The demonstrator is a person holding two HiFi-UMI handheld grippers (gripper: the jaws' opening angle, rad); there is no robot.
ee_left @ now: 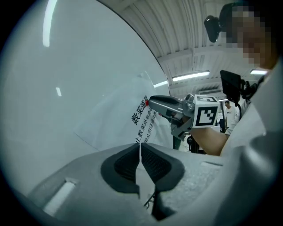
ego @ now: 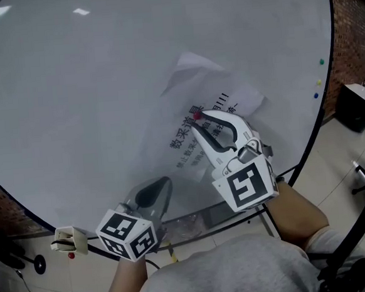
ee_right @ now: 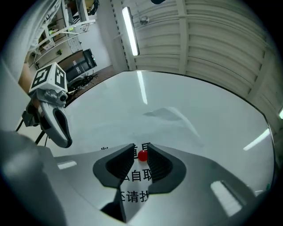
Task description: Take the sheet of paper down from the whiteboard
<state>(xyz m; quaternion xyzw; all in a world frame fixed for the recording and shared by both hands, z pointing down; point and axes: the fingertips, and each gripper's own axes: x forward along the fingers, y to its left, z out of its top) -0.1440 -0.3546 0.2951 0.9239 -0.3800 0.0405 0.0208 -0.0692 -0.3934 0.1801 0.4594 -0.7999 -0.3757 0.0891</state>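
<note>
A white sheet of paper (ego: 170, 115) with black print lies against the whiteboard (ego: 71, 88); its top corner curls away from the board. A small red magnet (ego: 197, 115) sits on the print near the sheet's middle. My right gripper (ego: 199, 118) is open, its two tips on either side of that red magnet (ee_right: 142, 155), and no pad visibly presses on it. My left gripper (ego: 161, 183) is lower and to the left, shut on the sheet's bottom edge. In the left gripper view the paper's thin edge (ee_left: 140, 152) runs between the closed pads.
Green (ego: 320, 62), yellow and blue magnets dot the whiteboard's right rim. A black frame runs along the board's lower edge (ego: 308, 148). A small white holder (ego: 69, 240) hangs at the lower left. A black box (ego: 355, 106) stands on the floor to the right.
</note>
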